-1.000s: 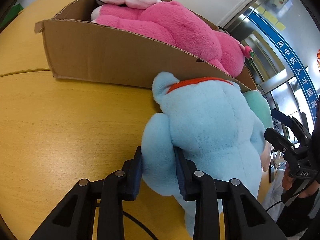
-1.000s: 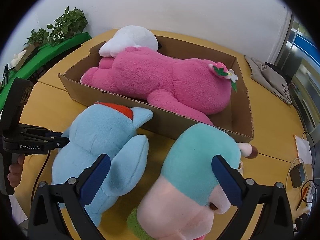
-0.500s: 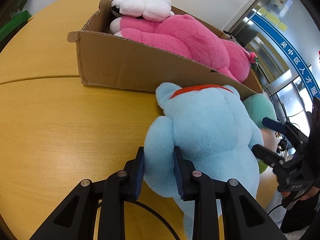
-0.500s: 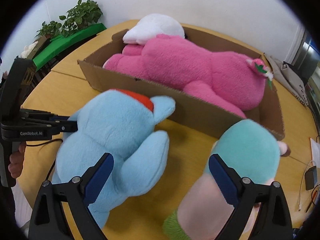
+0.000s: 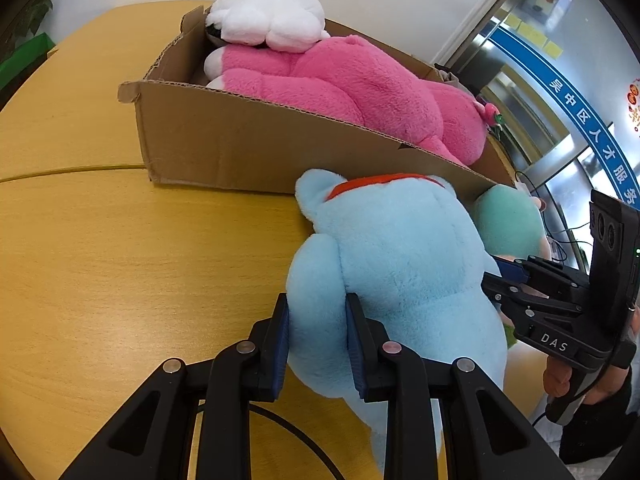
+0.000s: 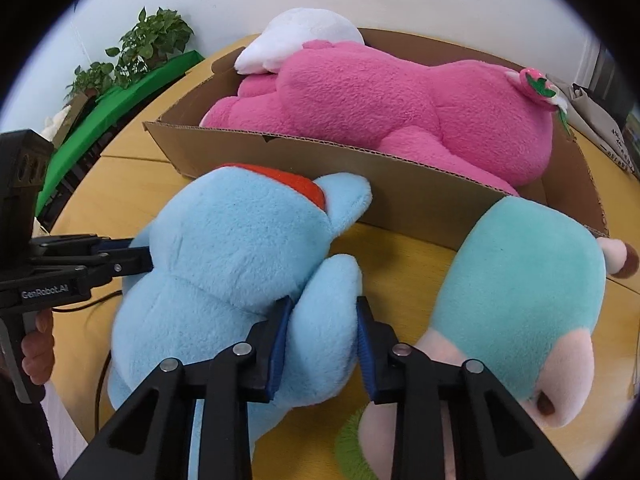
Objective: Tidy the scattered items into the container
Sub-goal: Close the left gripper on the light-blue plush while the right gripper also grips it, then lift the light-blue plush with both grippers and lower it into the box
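A light blue plush (image 5: 396,256) with a red collar lies on the yellow table against the near wall of a cardboard box (image 5: 224,148). My left gripper (image 5: 316,312) is shut on one of its limbs. My right gripper (image 6: 322,316) is shut on the opposite limb of the blue plush (image 6: 240,248). The box (image 6: 400,196) holds a big pink plush (image 6: 400,108) and a white plush (image 6: 304,36). A teal and pink plush (image 6: 520,292) lies on the table to the right of the blue one, untouched.
The yellow table (image 5: 120,264) stretches to the left of the box. Potted plants (image 6: 148,48) and a green ledge stand beyond the table's far left edge. A grey cloth bag (image 6: 600,132) lies at the right behind the box. A black cable (image 5: 304,440) runs under my left gripper.
My right gripper moved left from around the teal plush and closed on the blue plush's limb. My left gripper kept its hold, and the view shifted so the box sits farther right.
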`<state>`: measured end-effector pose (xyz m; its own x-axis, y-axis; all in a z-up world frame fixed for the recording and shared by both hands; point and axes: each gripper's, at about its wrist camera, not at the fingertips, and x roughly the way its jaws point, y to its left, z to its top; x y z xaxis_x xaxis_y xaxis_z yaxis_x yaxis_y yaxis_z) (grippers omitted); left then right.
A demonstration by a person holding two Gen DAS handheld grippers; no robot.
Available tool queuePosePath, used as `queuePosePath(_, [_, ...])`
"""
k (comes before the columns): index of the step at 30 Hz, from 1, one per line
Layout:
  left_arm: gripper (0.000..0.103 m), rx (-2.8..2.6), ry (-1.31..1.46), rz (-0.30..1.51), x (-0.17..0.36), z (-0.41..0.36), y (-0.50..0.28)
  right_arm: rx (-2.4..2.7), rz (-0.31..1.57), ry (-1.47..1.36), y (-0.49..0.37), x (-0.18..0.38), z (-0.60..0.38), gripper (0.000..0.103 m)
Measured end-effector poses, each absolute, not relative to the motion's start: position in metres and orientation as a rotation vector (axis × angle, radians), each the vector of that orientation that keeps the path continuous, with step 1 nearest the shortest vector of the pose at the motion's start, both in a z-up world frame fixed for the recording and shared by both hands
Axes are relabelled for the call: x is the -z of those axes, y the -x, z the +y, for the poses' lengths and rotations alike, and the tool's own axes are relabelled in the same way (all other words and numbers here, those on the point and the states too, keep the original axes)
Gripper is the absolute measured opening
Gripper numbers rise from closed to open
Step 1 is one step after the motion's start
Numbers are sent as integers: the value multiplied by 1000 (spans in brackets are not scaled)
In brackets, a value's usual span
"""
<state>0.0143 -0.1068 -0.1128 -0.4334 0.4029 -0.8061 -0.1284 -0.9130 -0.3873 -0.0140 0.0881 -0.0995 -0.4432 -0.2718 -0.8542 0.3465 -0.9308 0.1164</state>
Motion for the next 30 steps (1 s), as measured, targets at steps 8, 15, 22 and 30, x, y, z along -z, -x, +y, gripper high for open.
queuePosePath(8, [22, -2470, 1253, -323, 61, -98, -21, 2470, 94, -1284, 13, 74, 95, 22])
queuePosePath(15, [21, -2521, 1005, -233, -14, -85, 6, 2601, 14, -1057, 28, 9, 118, 22])
queuePosePath(22, [21, -2566, 867, -137, -81, -55, 84, 2755, 21, -841, 97, -63, 124, 22])
queuePosePath(30, [21, -2630, 914, -141, -91, -22, 211, 2798, -2, -906, 224, -83, 138, 22])
